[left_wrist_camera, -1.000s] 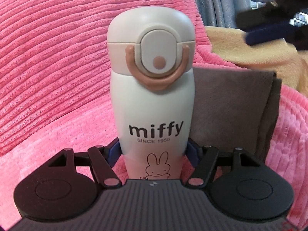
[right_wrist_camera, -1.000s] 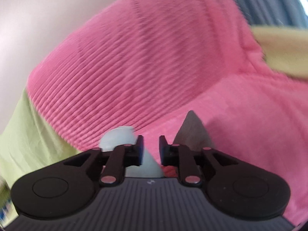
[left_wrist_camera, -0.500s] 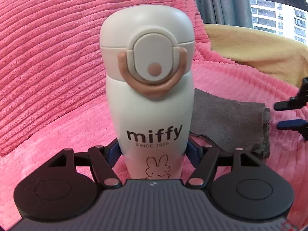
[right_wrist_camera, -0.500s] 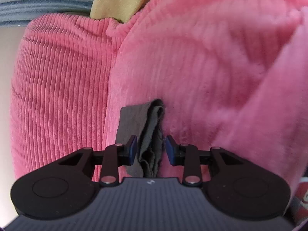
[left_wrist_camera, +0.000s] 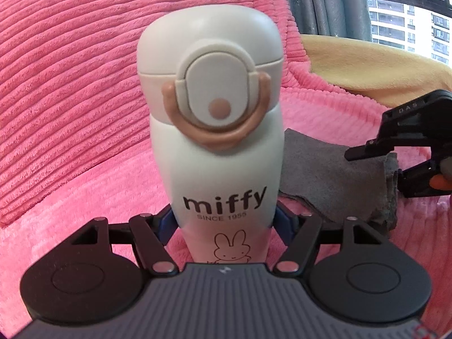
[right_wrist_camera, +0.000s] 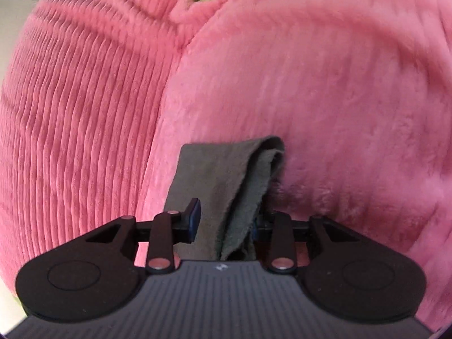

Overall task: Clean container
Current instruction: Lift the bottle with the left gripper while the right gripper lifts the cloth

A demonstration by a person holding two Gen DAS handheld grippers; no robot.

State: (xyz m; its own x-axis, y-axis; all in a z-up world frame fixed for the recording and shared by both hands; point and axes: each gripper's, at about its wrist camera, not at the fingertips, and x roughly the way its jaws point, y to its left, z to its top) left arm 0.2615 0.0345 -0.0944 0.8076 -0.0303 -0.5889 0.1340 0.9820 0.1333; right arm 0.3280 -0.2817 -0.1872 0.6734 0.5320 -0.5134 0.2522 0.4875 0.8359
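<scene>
Left wrist view: left gripper (left_wrist_camera: 224,223) clamps the white miffy flask (left_wrist_camera: 217,130) low on its body, blue pads touching both sides, jaws spread about the width of the flask. Flask stands upright, lid shut, tan latch loop facing the camera. Landmark = flask. Grey cloth (left_wrist_camera: 336,180) lies flat on the pink corduroy cushion (left_wrist_camera: 70,90) just right of the flask and slightly behind it, its near edge almost touching the flask body. Right gripper (left_wrist_camera: 375,166) sits at the cloth edge farthest from the flask, 1 finger above the cloth and 1 below. Yellow blanket (left_wrist_camera: 367,67) further right and behind, grey curtain (left_wrist_camera: 313,0) and window beyond.

Right wrist view: flask not visible here. The right gripper (right_wrist_camera: 226,220) straddles the folded edge of the cloth (right_wrist_camera: 226,180), jaws part open. Right pad looks pressed to the fold; the left pad shows a small gap, so the grip seems not fully closed yet. Cushion (right_wrist_camera: 325,84) fills the background.

Judgement: step in hand is picking up the cloth to wipe the flask; wiping not started. To do it well: close fully on all folded layers, not just the top 1, and avoid pinching cushion pile under the lower finger. Lift clear before swinging toward the flask. Keep the left grip firm and low so the flask does not tilt under wiping pressure. Risk: cloth unfolds and dangles.
</scene>
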